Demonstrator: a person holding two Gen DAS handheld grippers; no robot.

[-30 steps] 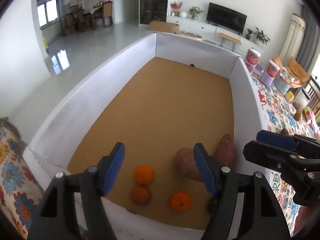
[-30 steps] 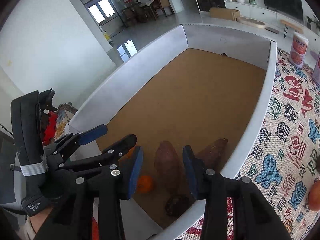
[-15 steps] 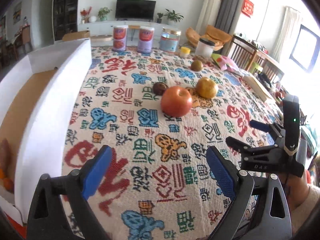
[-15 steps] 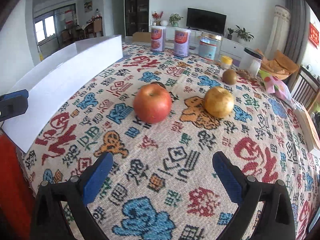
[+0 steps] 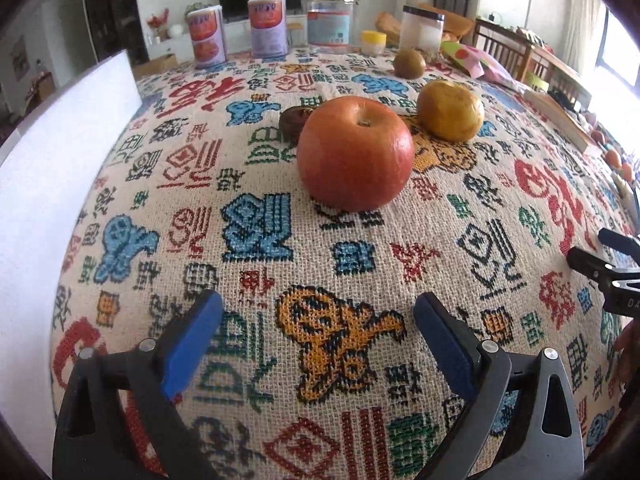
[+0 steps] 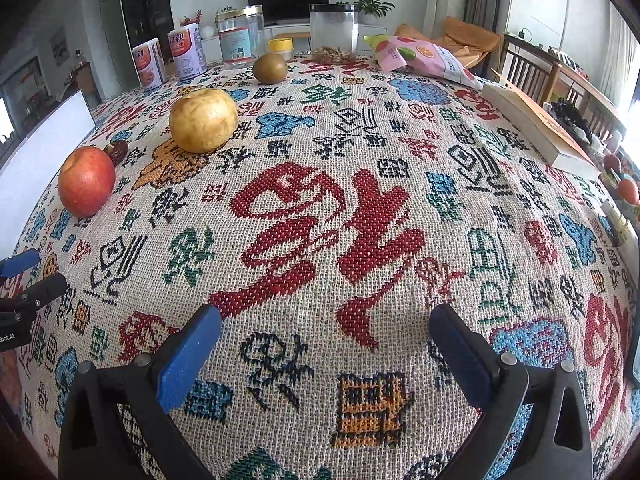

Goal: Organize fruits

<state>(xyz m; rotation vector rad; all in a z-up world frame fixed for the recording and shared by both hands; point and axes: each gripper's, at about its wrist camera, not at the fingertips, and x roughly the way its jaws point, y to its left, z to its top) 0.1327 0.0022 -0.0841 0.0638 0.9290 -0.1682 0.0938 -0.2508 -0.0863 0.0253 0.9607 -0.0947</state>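
Woven cloth with coloured characters covers the desk (image 5: 256,240), and behind it stand tins and jars in a bright living room. On this cloth, in the upper middle of the left wrist view, sits a red apple (image 5: 355,154); a yellow-brown pear (image 5: 450,110) is just behind it to the right, a small dark fruit (image 5: 294,120) behind it to the left, and a kiwi (image 5: 409,63) further up. A white box wall (image 5: 60,168) fills the left edge.

Both jaws have just been opening. The left hand-held gripper (image 5: 318,334) stands wide with only cloth between its pads, and the right hand-held gripper (image 6: 325,344) also, well right of the fruits.

I judge this is the reach for the next fruit. The left one must advance until the apple is between its pads, then close; the pear probably suits the right one.
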